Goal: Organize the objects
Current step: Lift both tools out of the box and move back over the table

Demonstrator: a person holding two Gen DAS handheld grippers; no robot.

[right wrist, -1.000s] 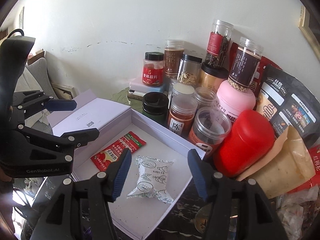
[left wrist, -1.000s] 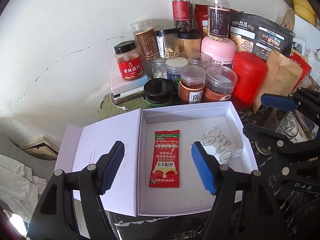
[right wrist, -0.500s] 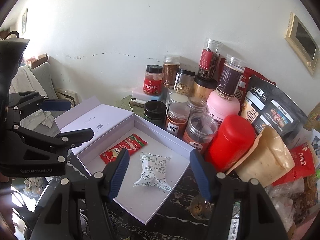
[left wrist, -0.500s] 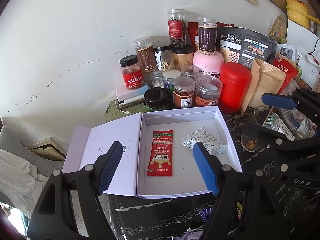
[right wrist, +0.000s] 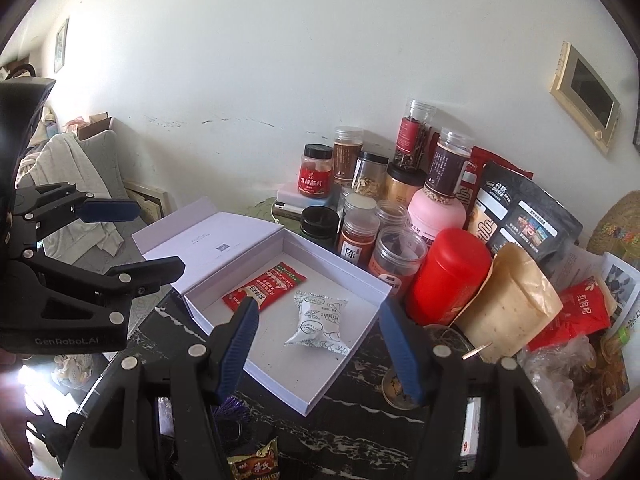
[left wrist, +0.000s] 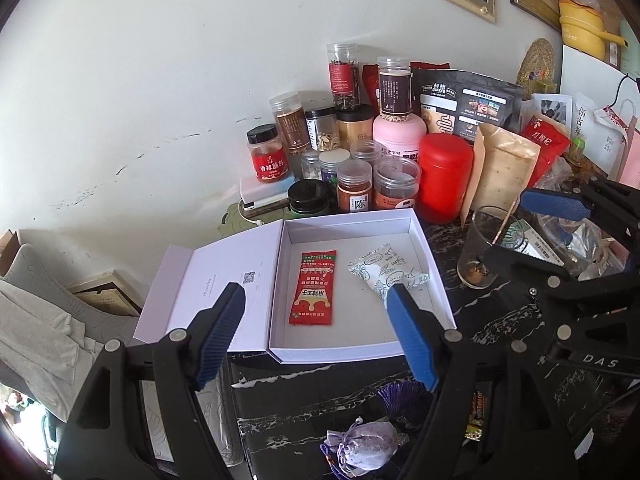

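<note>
So far two things sit in the open white box [left wrist: 434, 276]: a red packet [left wrist: 314, 288] lying flat, and a white leaf-print packet [left wrist: 384, 274] beside it. Both hand-held grippers are empty with jaws apart, the left hand-held gripper [left wrist: 316, 336] and right hand-held gripper [right wrist: 318, 338] hanging above the box's near edge. Plenty left, I'd guess: a purple pouch [left wrist: 362, 446] and a snack packet [right wrist: 254, 462] sit loose on the tabletop [left wrist: 320, 400].
</note>
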